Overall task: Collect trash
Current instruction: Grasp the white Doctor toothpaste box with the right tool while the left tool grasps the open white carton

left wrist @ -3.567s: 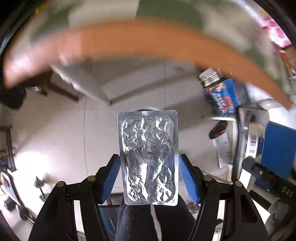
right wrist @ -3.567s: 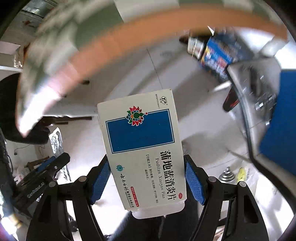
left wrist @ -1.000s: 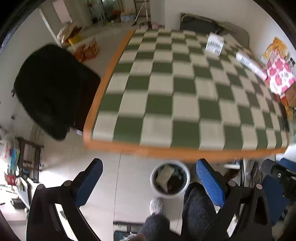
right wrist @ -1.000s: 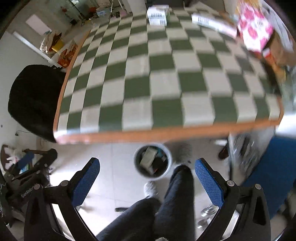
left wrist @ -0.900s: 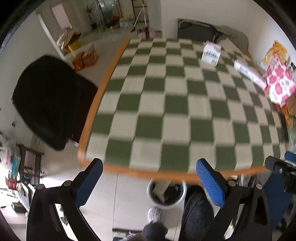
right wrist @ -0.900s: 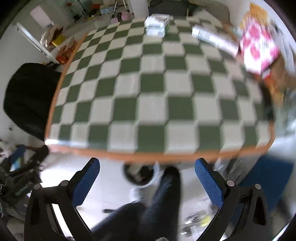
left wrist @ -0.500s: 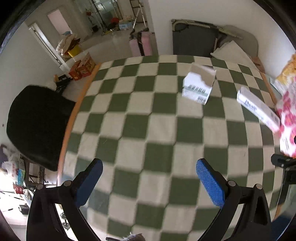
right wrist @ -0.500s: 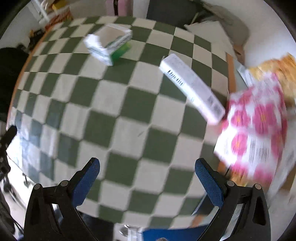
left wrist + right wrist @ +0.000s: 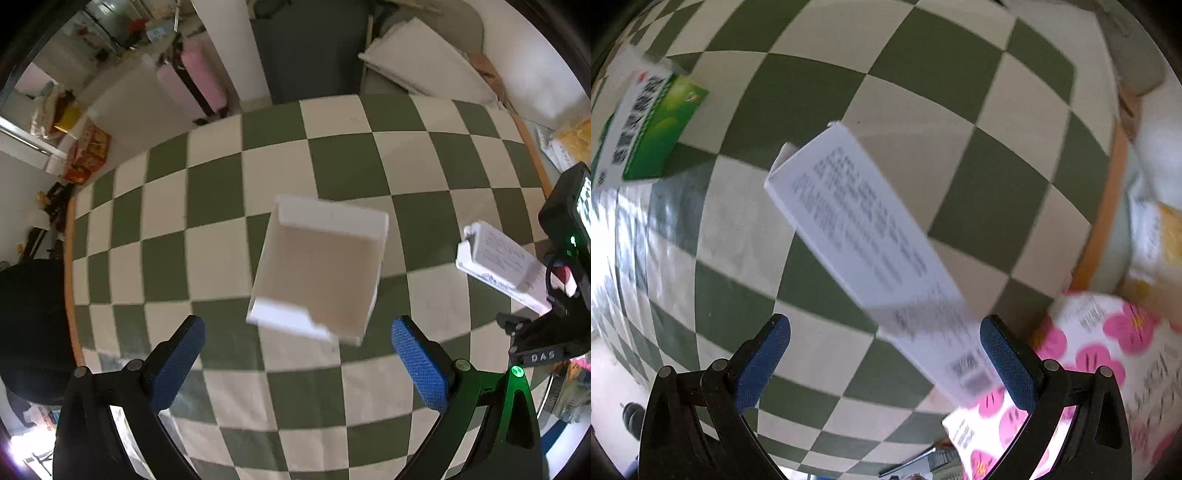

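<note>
Left wrist view puts my left gripper (image 9: 295,354) over the checkered table (image 9: 229,192), fingers spread wide and empty, with the open white carton (image 9: 317,284) lying just ahead of the tips and centred between them; I judge I lined it up so the blue pads can close across its short sides; on the right wrist view my right gripper (image 9: 884,356) is likewise parted and holding nothing, with the long white box (image 9: 871,251) lying diagonally on the cloth, its barcode end close to the right pad; that skew means I'd want to rotate before closing; a green-and-white box (image 9: 646,129) waits well to the left, and a pink flowered pack (image 9: 1089,369) sits at the table's right edge.
</note>
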`<action>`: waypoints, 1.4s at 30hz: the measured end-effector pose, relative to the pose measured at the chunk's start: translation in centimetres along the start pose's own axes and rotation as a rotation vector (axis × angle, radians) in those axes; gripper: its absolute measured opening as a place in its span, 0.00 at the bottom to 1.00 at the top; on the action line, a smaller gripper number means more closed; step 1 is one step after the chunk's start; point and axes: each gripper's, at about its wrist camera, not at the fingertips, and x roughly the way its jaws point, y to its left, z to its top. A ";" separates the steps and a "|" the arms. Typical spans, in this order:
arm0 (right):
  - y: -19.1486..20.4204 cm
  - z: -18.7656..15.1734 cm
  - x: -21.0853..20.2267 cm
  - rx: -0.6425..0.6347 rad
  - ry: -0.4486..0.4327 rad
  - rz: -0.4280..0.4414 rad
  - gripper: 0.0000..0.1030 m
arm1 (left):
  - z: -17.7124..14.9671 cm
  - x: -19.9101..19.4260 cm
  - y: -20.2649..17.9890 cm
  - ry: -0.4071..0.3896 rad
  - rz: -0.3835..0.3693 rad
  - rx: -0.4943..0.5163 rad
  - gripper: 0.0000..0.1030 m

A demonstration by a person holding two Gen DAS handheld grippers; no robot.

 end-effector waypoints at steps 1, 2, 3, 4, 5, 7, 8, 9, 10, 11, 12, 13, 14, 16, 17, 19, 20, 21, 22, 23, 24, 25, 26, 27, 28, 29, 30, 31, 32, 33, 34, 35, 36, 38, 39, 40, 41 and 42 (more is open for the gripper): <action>-0.1 0.4 0.3 -0.008 0.005 0.003 1.00 | 0.4 0.4 0.0 0.008 -0.011 0.004 1.00; -0.2 0.8 0.7 -0.020 0.015 0.004 1.00 | 0.9 1.0 -0.1 0.023 -0.027 0.007 1.00; -0.2 1.1 1.0 -0.029 0.023 0.006 1.00 | 1.3 1.5 -0.2 0.039 -0.037 0.010 1.00; -0.3 1.3 1.3 -0.036 0.030 0.010 1.00 | 1.6 2.0 -0.4 0.052 -0.050 0.012 1.00; -0.5 1.6 1.7 -0.039 0.036 0.011 1.00 | 1.8 2.5 -0.6 0.066 -0.068 0.015 1.00; -0.8 2.0 2.3 -0.047 0.047 0.015 1.00 | 2.1 3.2 -0.9 0.089 -0.079 0.022 1.00; -0.9 2.1 2.5 -0.050 0.052 0.012 1.00 | 2.3 3.7 -1.2 0.102 -0.086 0.030 1.00; -1.0 2.2 2.7 -0.053 0.053 0.010 1.00 | 2.4 4.0 -1.4 0.109 -0.092 0.038 1.00; -1.1 2.3 2.9 -0.053 0.056 0.007 1.00 | 2.5 4.3 -1.7 0.115 -0.093 0.046 1.00; -1.2 2.4 3.0 -0.050 0.059 0.005 1.00 | 2.7 4.5 -1.9 0.119 -0.090 0.053 1.00; -1.2 2.6 3.1 -0.051 0.061 0.005 1.00 | 2.8 4.8 -2.1 0.122 -0.093 0.058 1.00; -1.4 2.7 3.2 -0.051 0.062 0.004 1.00 | 2.9 4.9 -2.3 0.123 -0.090 0.062 0.99; -1.5 2.8 3.3 -0.051 0.065 0.008 1.00 | 3.0 5.0 -2.4 0.122 -0.087 0.065 0.98; -1.9 3.1 3.4 -0.052 0.071 0.019 1.00 | 3.2 5.1 -2.6 0.117 -0.088 0.067 0.93; -2.0 3.2 3.5 -0.053 0.073 0.023 1.00 | 3.3 5.2 -2.7 0.114 -0.089 0.066 0.89; -2.6 3.6 3.6 -0.053 0.078 0.031 1.00 | 3.3 5.3 -2.7 0.120 -0.093 0.068 0.75; -2.7 3.7 3.7 -0.051 0.080 0.036 1.00 | 3.3 5.4 -2.8 0.125 -0.102 0.067 0.75; -2.9 3.7 3.7 -0.050 0.081 0.041 1.00 | 3.2 5.3 -2.7 0.118 -0.105 0.064 0.74; -3.1 3.8 3.8 -0.044 0.079 0.046 0.99 | 3.2 5.2 -2.6 0.112 -0.108 0.062 0.72; -3.3 3.7 3.7 -0.040 0.073 0.052 0.98 | 3.1 5.1 -2.7 0.106 -0.114 0.060 0.72; -3.7 3.7 3.9 -0.042 0.068 0.053 0.96 | 2.9 4.9 -2.7 0.102 -0.115 0.058 0.72; -3.9 3.5 3.9 -0.042 0.061 0.054 0.94 | 2.7 4.7 -2.7 0.092 -0.112 0.053 0.71; -3.9 3.3 3.6 -0.038 0.052 0.055 0.87 | 2.4 4.5 -2.7 0.085 -0.110 0.051 0.71; -3.9 3.0 3.3 -0.035 0.042 0.056 0.74 | 2.2 4.2 -2.7 0.075 -0.106 0.048 0.71; -3.9 2.9 2.8 -0.031 0.028 0.057 0.67 | 1.9 3.9 -2.6 0.066 -0.102 0.043 0.71; -3.9 2.8 2.1 -0.020 0.007 0.062 0.64 | 1.6 3.6 -2.6 0.056 -0.099 0.038 0.71; -3.9 2.7 1.8 -0.012 -0.002 0.065 0.64 | 1.3 3.2 -2.6 0.046 -0.099 0.033 0.71; -3.9 2.5 1.5 -0.003 -0.012 0.066 0.63 | 1.1 3.0 -2.4 0.040 -0.097 0.029 0.71; -4.0 2.4 1.2 0.011 -0.027 0.062 0.63 | 0.7 2.6 -2.5 0.028 -0.088 0.025 0.71; -4.0 2.2 0.9 0.025 -0.042 0.061 0.62 | 0.4 2.3 -2.4 0.018 -0.082 0.022 0.71; -4.2 1.2 0.8 0.040 -0.059 0.068 0.62 | 0.1 1.9 -2.1 0.009 -0.078 0.018 0.71; -4.2 0.8 0.4 0.058 -0.076 0.080 0.61 | -0.2 1.7 -1.6 0.003 -0.074 0.016 0.71; -4.3 0.5 -0.1 0.078 -0.093 0.094 0.60 | -0.5 1.4 -1.5 -0.007 -0.069 0.015 0.71; -4.3 -0.5 -0.9 0.126 -0.132 0.128 0.60 | -1.4 0.4 -1.4 -0.032 -0.054 0.015 0.71; -4.5 -1.0 -1.4 0.156 -0.157 0.142 0.60 | -1.9 0.0 -1.2 -0.046 -0.047 0.015 0.71; -4.8 -1.5 -1.7 0.178 -0.175 0.157 0.59 | -2.6 -0.8 -1.2 -0.065 -0.041 0.012 0.71; -5.0 -2.2 -2.1 0.208 -0.197 0.173 0.59 | -2.8 -1.0 -1.0 -0.076 -0.039 0.008 0.71; -5.0 -3.0 -2.4 0.235 -0.220 0.187 0.59 | -3.2 -1.4 -0.7 -0.089 -0.037 0.003 0.71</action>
